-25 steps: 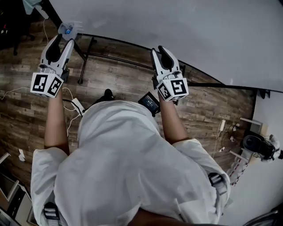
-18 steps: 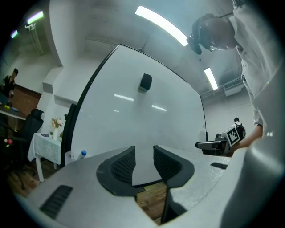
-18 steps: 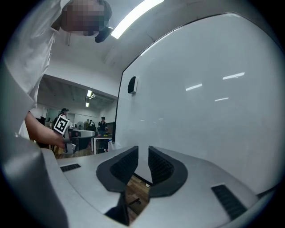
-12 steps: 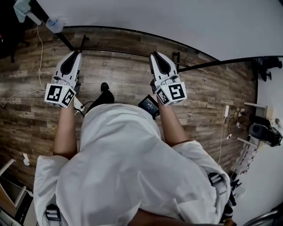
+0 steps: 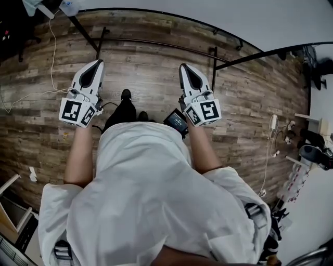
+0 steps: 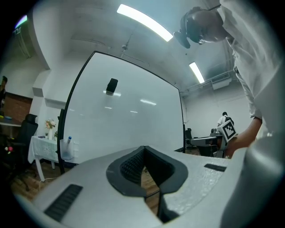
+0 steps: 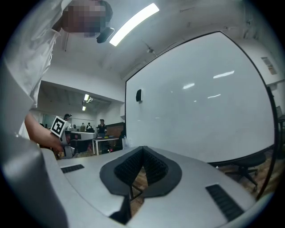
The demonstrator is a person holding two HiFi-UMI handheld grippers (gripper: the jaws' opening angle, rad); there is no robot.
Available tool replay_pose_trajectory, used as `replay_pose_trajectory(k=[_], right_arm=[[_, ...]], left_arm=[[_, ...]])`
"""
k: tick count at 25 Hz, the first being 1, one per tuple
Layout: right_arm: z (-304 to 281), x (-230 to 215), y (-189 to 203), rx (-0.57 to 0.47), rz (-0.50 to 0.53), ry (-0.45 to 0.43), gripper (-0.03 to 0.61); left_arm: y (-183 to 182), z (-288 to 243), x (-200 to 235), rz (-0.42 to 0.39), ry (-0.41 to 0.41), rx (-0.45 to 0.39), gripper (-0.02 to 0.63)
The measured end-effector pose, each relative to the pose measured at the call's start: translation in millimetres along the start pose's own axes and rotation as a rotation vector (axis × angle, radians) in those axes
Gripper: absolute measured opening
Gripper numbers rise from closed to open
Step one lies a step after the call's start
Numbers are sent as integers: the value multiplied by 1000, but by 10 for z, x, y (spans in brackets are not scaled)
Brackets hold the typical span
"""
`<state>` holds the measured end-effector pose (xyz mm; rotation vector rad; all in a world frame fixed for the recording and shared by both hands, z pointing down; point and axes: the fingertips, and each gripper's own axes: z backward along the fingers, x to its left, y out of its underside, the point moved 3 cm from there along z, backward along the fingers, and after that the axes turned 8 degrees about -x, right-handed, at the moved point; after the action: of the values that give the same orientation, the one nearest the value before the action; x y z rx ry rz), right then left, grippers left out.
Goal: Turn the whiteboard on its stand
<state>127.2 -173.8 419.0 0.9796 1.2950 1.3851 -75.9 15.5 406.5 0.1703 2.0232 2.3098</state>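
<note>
From above in the head view, the board [image 5: 208,10] across the top of the frame, bent by the lens. Just below it, the black stand [image 5: 156,45] on the wood floor [image 5: 145,78]. At centre left the left gripper [image 5: 97,63], just right of centre the right gripper [image 5: 185,67]. Both held out level over bare floor, pointing toward the board, well apart from it and touching nothing. Marker cubes at their near ends, bare forearms behind, a white shirt [image 5: 140,202] filling the lower half. Beside the right wrist a small device [image 5: 176,120] with a screen. Between the arms a black shoe [image 5: 126,95]. At upper left a white cable [image 5: 51,52] trailing over the floor.

In the left gripper view: shut tight after closing just now, nothing between the jaws, only a sliver of floor behind the tips. Ahead, the board upright and black-edged, filling the middle of the frame. Near its upper left a small black block [image 6: 111,85]; at its lower left edge a clear holder [image 6: 67,149] with a pen. At far right, the other gripper's cube.

In the right gripper view: likewise closed just now, jaws together and empty. Board across centre and right of the frame. Far off at the left, desks [image 7: 95,143] and people [image 7: 101,126].
</note>
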Motion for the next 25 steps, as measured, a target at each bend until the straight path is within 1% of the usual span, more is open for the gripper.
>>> replay_pose_trajectory(k=[4, 9, 14, 18, 21, 25], right_arm=[[147, 244, -46, 8, 4, 23, -3], [261, 430, -220, 5, 61, 58, -3], [386, 733, -379, 10, 118, 141, -3], [396, 1260, -435, -1, 147, 194, -3], [312, 1719, -391, -18, 146, 212, -3], [284, 2274, -293, -3, 137, 231, -3]], left_arm=[[-55, 298, -35, -12, 17, 12, 6], [-160, 444, 29, -8, 22, -30, 6], [-232, 679, 62, -15, 92, -51, 6], [-327, 1150, 278, -5, 84, -50, 6], [-368, 1522, 554, 4, 62, -52, 6], [-356, 1972, 829, 15, 43, -41, 6]])
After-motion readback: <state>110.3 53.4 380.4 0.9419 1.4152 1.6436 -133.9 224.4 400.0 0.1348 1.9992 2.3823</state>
